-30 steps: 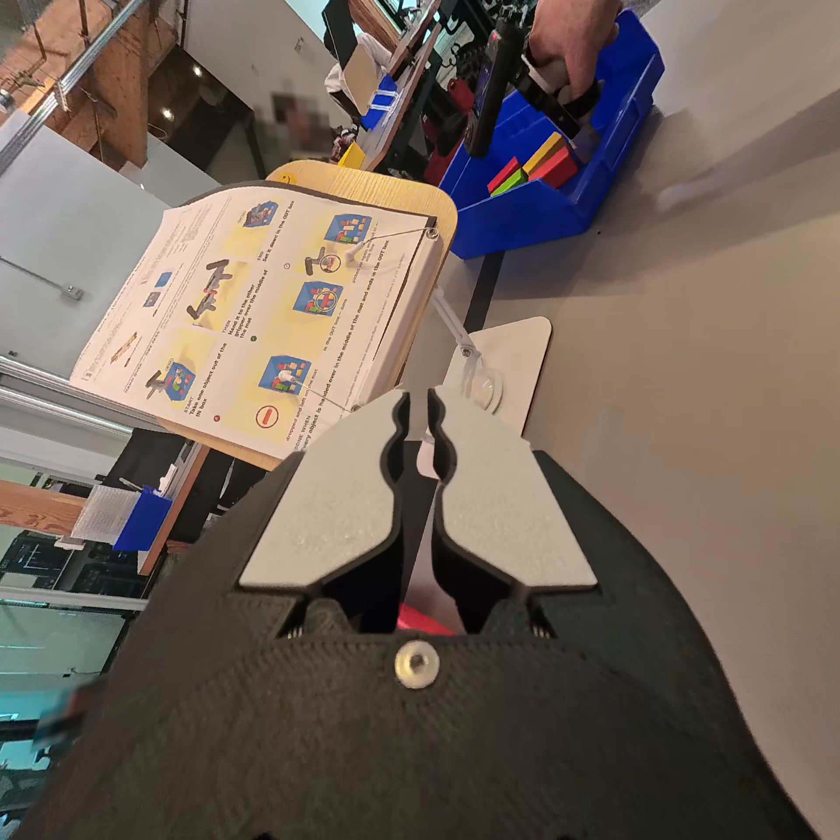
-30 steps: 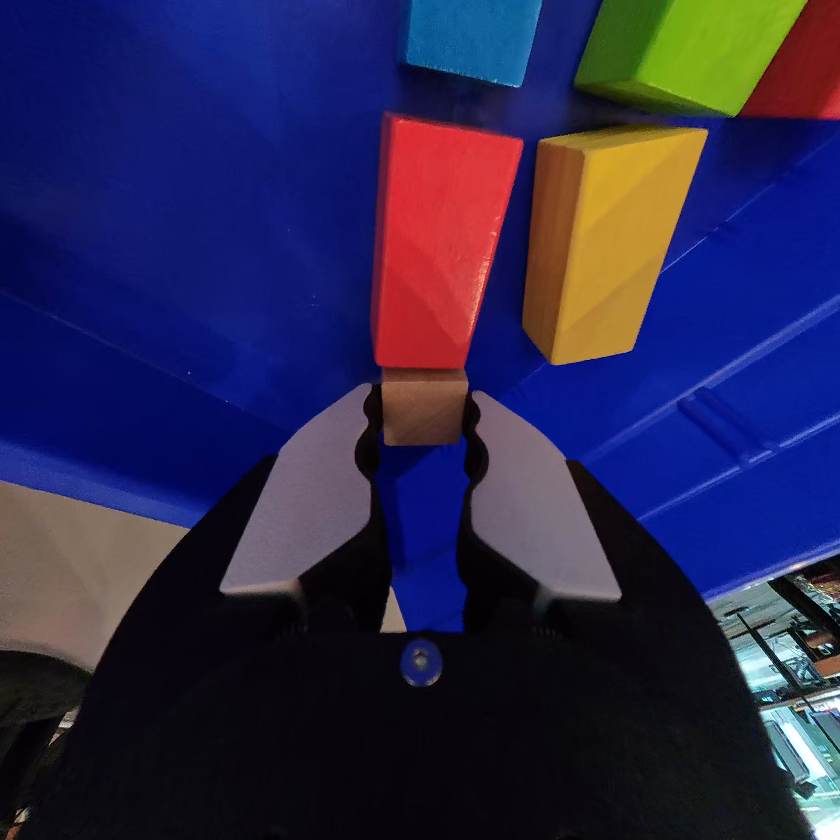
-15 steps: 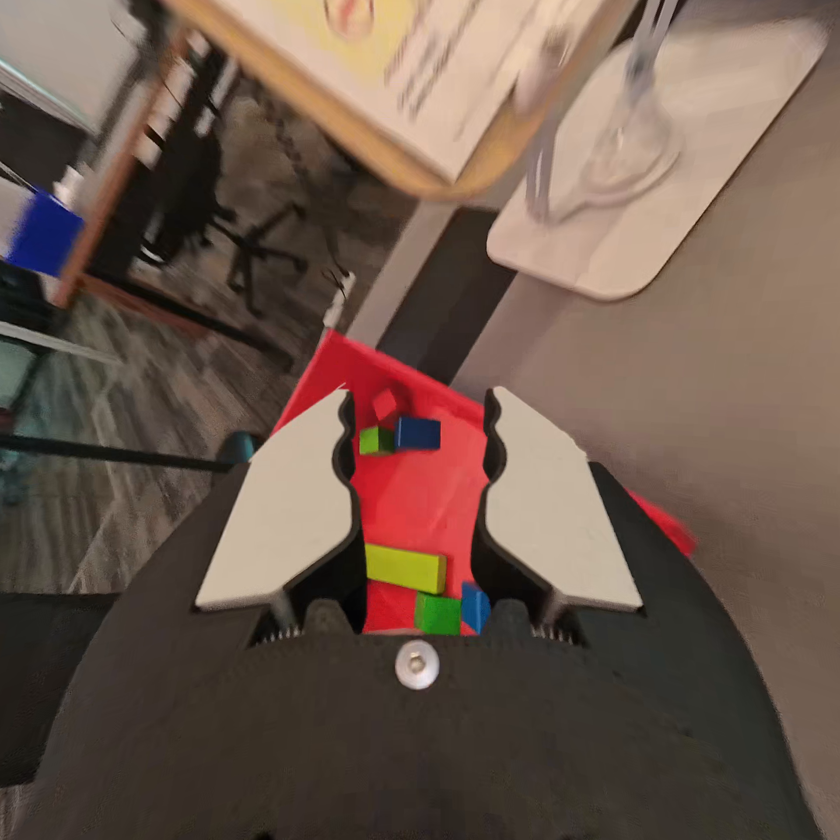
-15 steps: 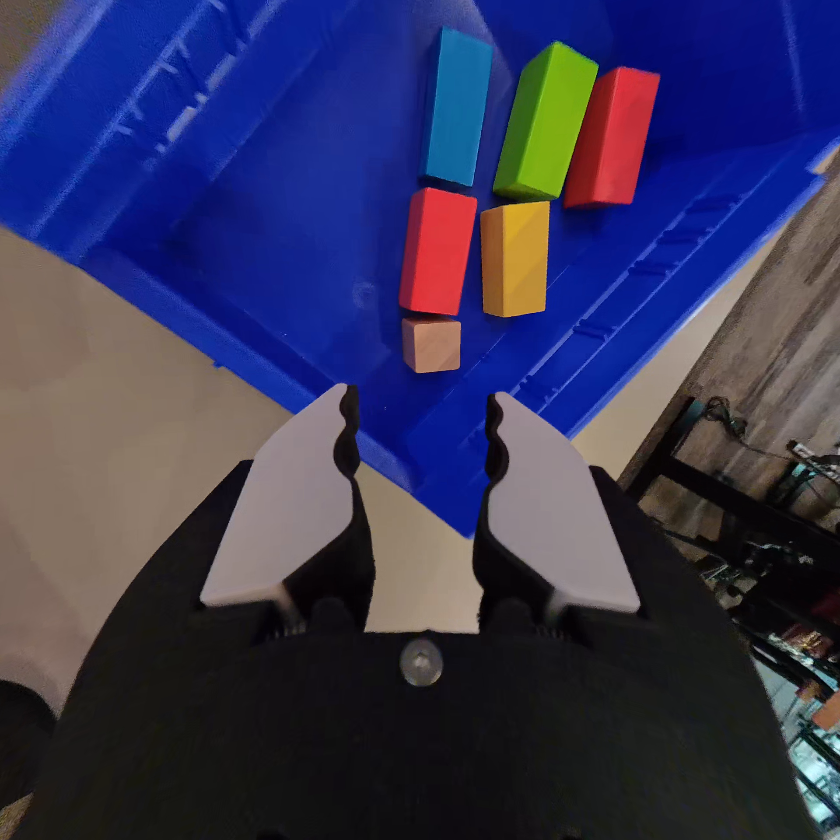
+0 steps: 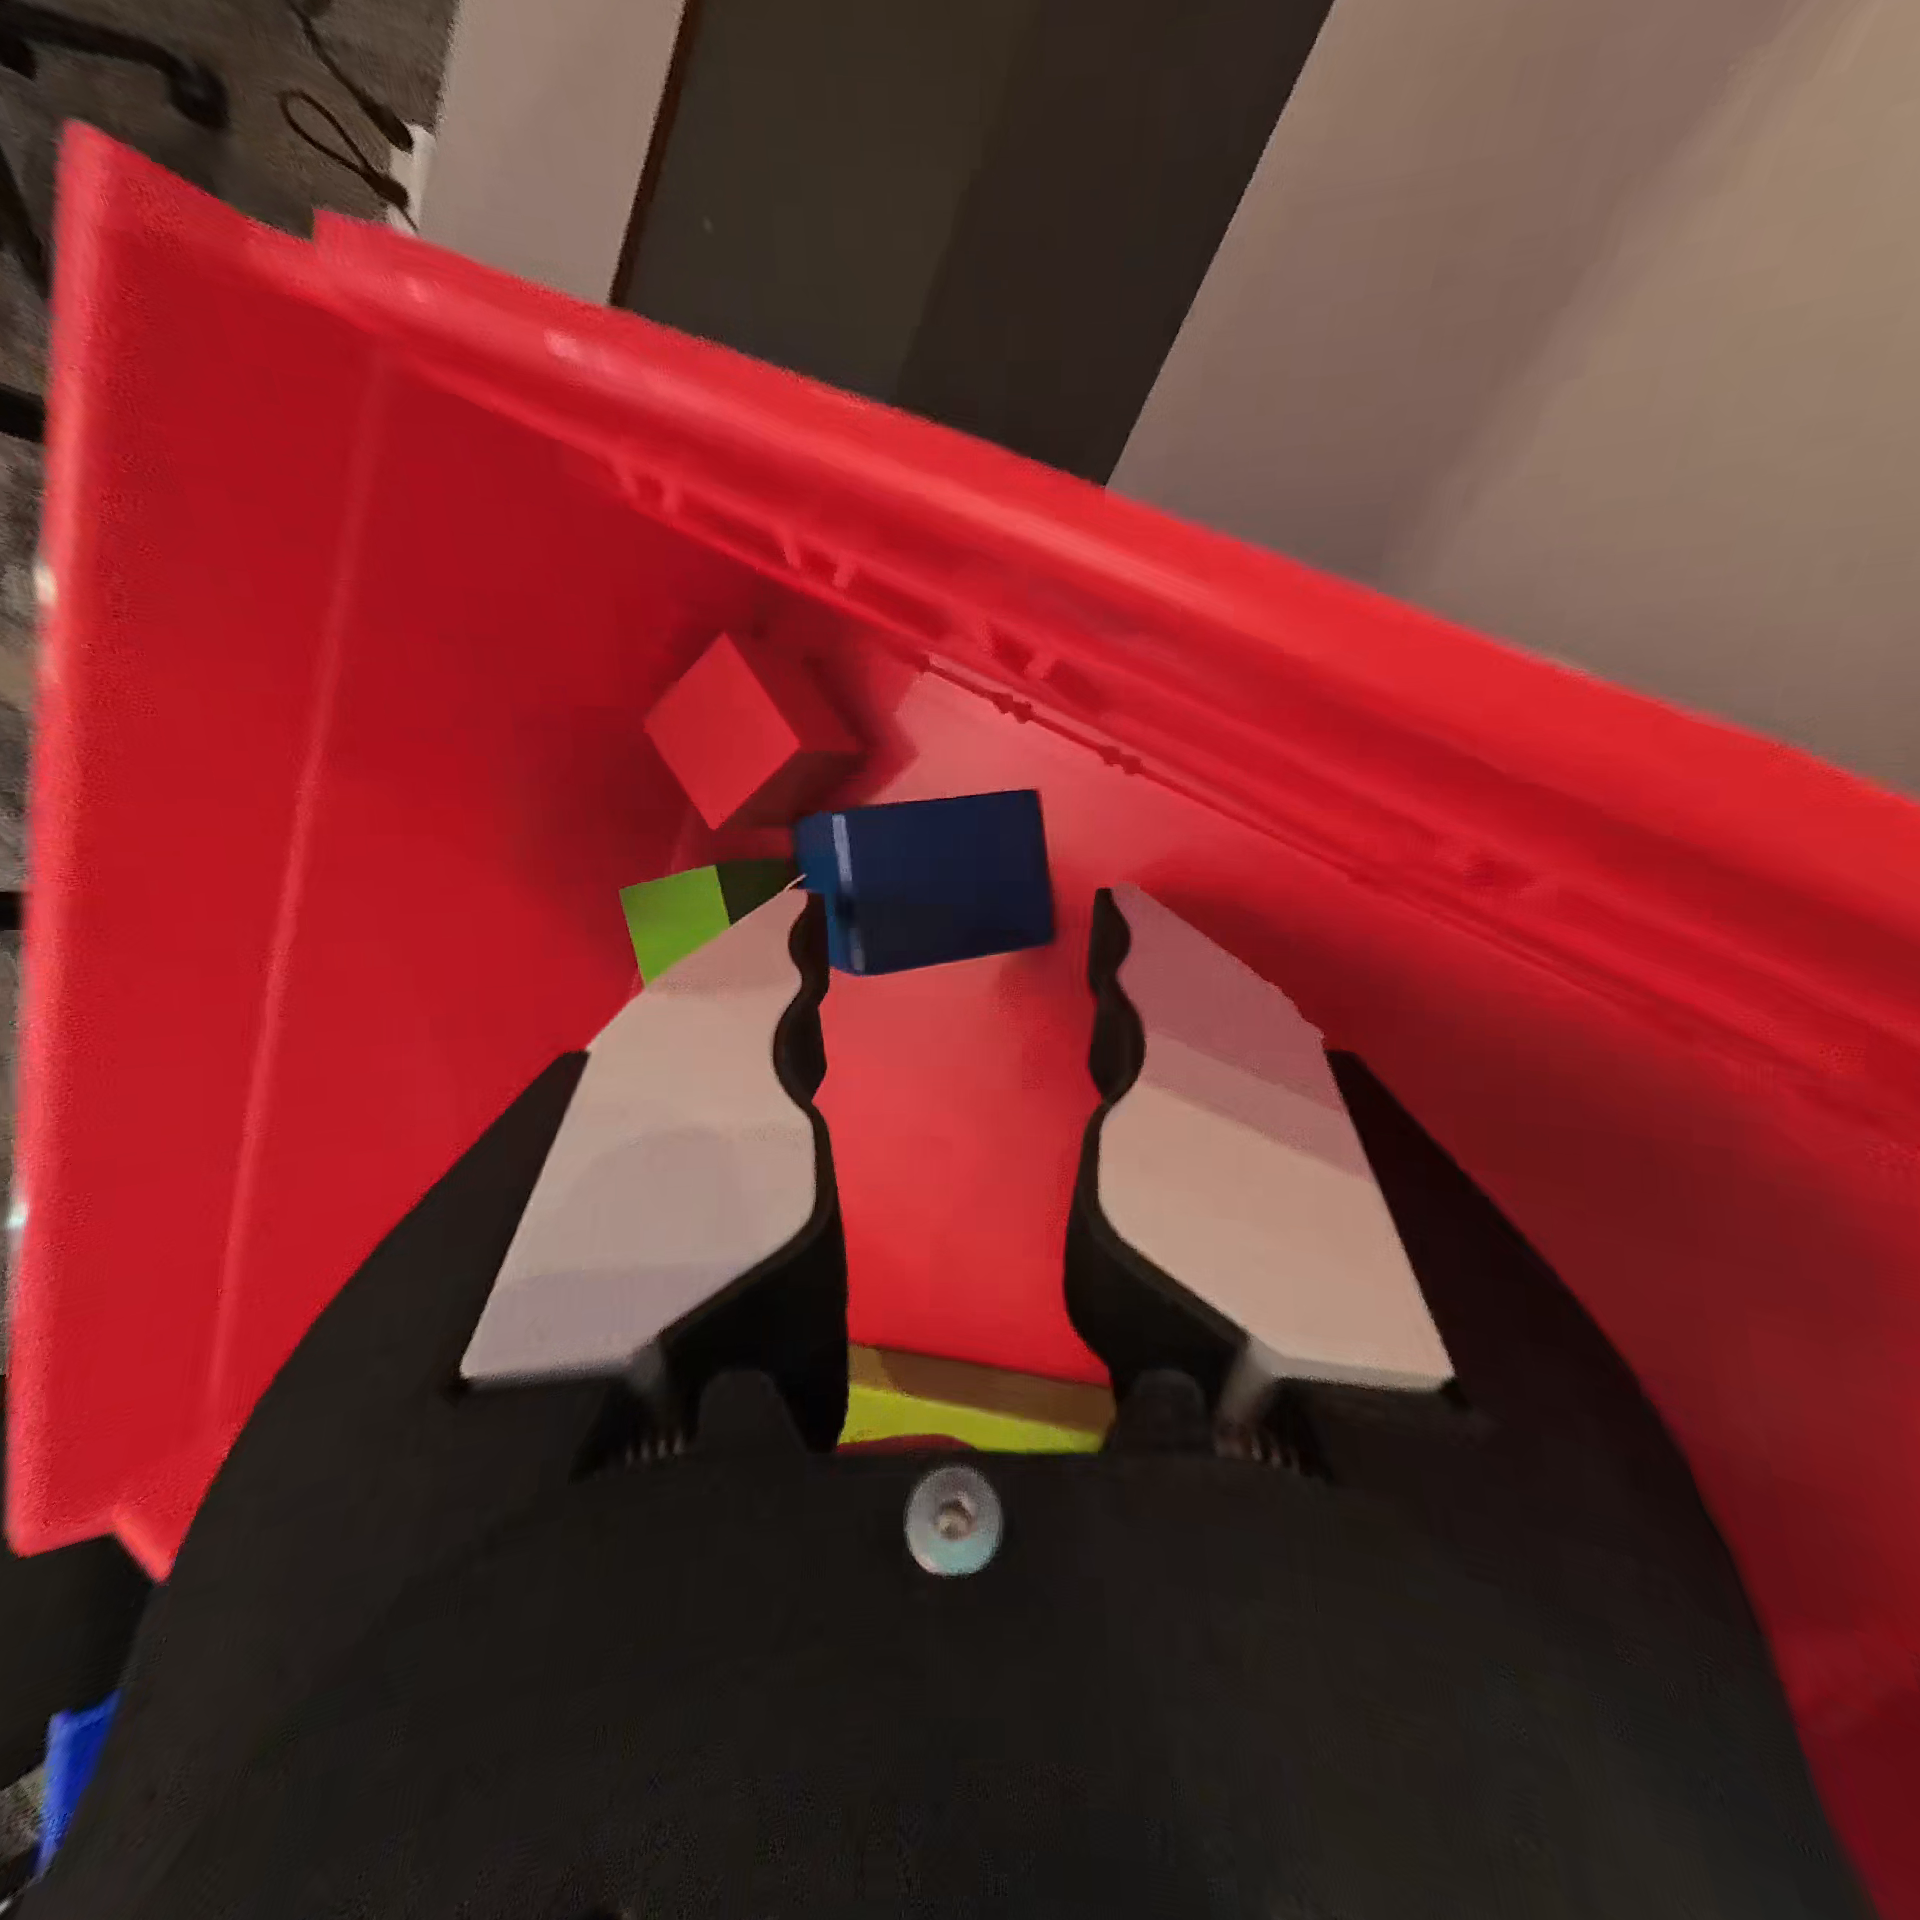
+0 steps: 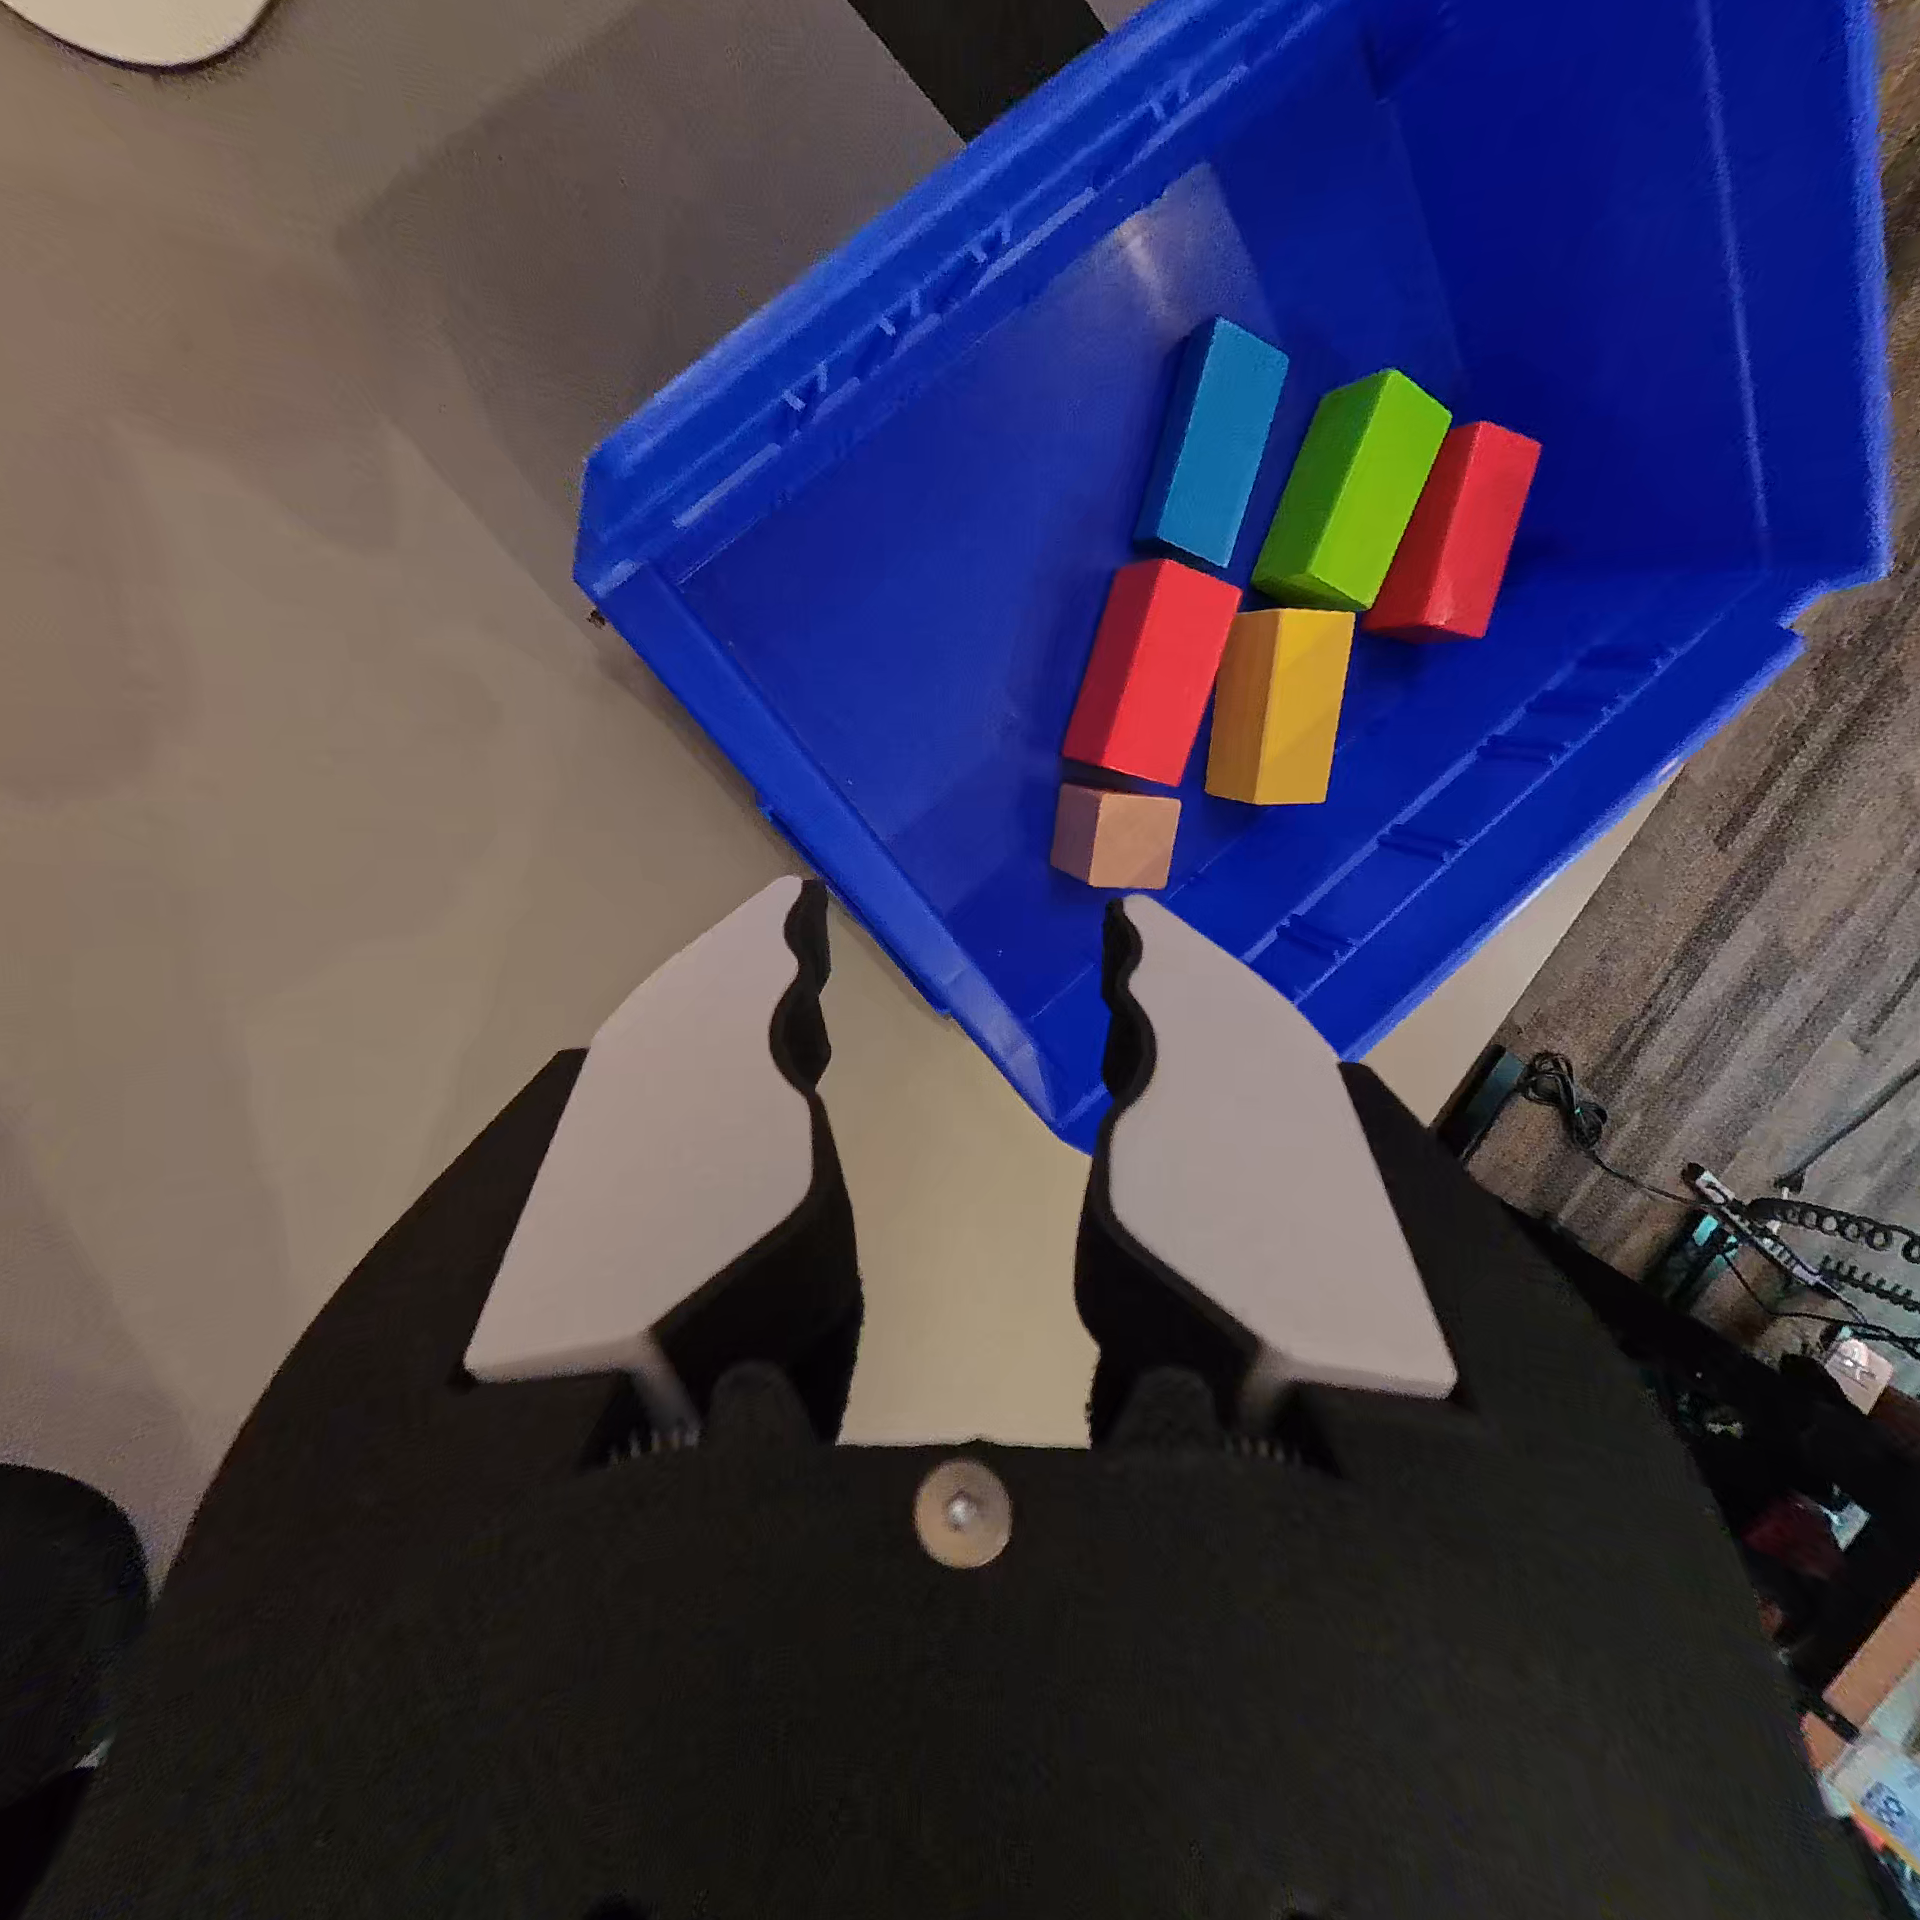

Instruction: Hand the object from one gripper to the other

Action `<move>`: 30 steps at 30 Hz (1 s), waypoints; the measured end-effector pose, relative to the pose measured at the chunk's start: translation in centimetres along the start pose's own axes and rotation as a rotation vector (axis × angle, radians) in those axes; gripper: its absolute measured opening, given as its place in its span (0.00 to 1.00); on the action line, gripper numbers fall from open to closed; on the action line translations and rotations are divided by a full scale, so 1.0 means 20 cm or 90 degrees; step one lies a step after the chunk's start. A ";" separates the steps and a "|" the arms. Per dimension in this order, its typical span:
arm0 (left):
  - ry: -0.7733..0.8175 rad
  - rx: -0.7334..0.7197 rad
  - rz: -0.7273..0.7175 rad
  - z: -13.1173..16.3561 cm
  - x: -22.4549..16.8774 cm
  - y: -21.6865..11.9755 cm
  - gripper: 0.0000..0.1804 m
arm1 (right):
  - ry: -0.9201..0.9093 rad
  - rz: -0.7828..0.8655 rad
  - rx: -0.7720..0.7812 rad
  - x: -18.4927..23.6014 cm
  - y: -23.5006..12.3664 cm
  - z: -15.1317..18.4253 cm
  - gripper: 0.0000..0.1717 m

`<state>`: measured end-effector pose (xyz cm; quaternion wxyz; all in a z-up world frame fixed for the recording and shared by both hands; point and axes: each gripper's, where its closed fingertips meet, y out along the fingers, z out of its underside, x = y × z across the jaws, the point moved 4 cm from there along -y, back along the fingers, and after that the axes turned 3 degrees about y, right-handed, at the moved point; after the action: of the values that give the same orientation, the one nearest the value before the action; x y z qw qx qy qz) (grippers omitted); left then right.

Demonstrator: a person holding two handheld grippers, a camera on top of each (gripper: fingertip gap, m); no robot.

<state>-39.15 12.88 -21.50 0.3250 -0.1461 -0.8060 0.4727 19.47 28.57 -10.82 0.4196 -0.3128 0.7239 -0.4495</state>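
Note:
In the left wrist view my left gripper [image 5: 951, 914] is open inside a red bin [image 5: 1247, 644]. A dark blue block [image 5: 935, 878] lies on the bin floor just past the fingertips, nothing pressed on it. A red cube [image 5: 743, 743] and a green block [image 5: 675, 925] lie beyond it, and a yellow-green block [image 5: 966, 1418] shows low between the fingers. In the right wrist view my right gripper [image 6: 961, 920] is open and empty above the near rim of a blue bin [image 6: 790, 769]. A small tan cube [image 6: 1117, 836] rests on that bin's floor beside a red block [image 6: 1148, 670].
The blue bin also holds a yellow block [image 6: 1278, 707], a green block [image 6: 1351, 488], a light blue block [image 6: 1216, 442] and another red block [image 6: 1455, 530]. Grey tabletop [image 6: 312, 623] lies left of it. Floor and cables [image 6: 1766, 1236] lie past the table's right edge. Some 60 cm of space lies between my two pairs of fingers.
My right gripper opened, left the tan cube in the blue bin and drew back above the rim. My left gripper opened, swung down from the instruction sheet and moved into the red bin.

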 end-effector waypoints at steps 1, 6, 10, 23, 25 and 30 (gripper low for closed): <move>-0.004 0.003 0.011 0.01 0.00 0.02 0.27 | -0.003 -0.005 -0.003 0.01 0.00 -0.01 0.28; -0.053 0.019 0.044 0.03 0.01 0.03 0.26 | -0.011 -0.013 -0.002 0.05 0.01 -0.02 0.28; -0.088 0.078 0.132 0.09 -0.12 -0.07 0.25 | -0.021 -0.025 -0.008 0.08 0.01 -0.03 0.28; 0.008 0.076 0.146 0.10 -0.12 -0.04 0.20 | -0.054 -0.030 -0.039 0.18 -0.04 -0.10 0.28; -0.006 0.070 0.153 0.10 -0.12 -0.03 0.19 | -0.059 -0.028 -0.052 0.19 -0.07 -0.11 0.28; -0.026 0.062 0.131 0.13 -0.13 -0.09 0.19 | -0.097 -0.040 -0.150 0.28 -0.19 -0.21 0.26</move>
<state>-38.86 8.87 -21.79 0.2648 -0.2024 -0.7694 0.5449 13.48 24.07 -8.07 0.4194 -0.4158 0.7274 -0.3495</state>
